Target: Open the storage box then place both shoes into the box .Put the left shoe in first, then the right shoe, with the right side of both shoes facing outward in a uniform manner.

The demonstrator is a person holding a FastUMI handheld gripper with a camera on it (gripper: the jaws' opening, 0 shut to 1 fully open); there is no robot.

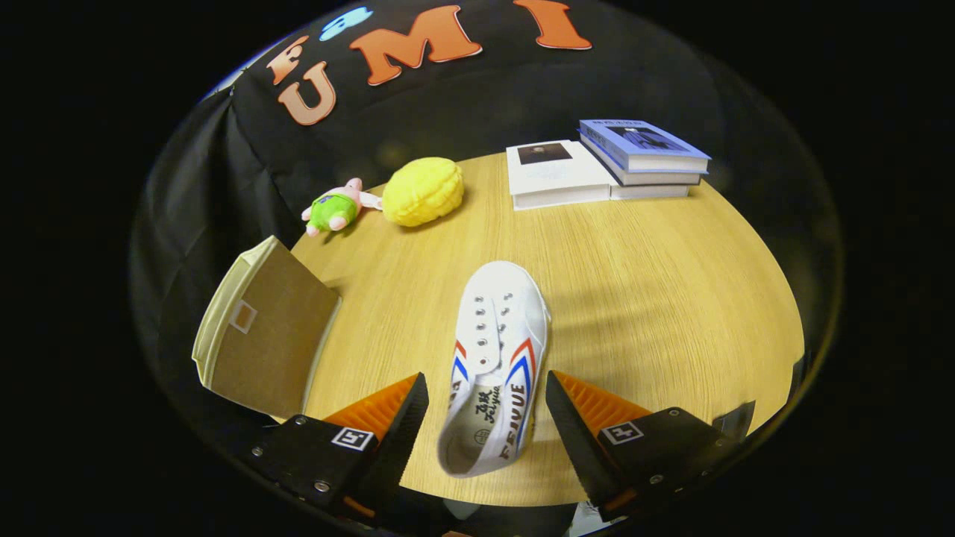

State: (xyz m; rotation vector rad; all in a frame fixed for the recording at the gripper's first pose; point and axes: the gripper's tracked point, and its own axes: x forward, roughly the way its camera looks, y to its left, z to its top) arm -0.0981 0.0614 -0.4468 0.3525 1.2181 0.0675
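Gripper view: the gripper (486,418) hung over the near edge of the table (671,298), fingers spread wide and pinching nothing. Between them sat the shoe (496,358), its heel end just inside the gap, neither finger touching it! It ran lengthwise straight away from the fingers, toe aimed at the far edge, opening facing up, leaning a little to one side. It looked light, with soft canvas sides and a stiffer sole, so the collar would likely give under a squeeze; a pinch across the heel or the side wall near the opening seemed the safest hold. The box (261,335) stood at the left edge, well apart from the shoe. Whether it was open, I couldn't tell.
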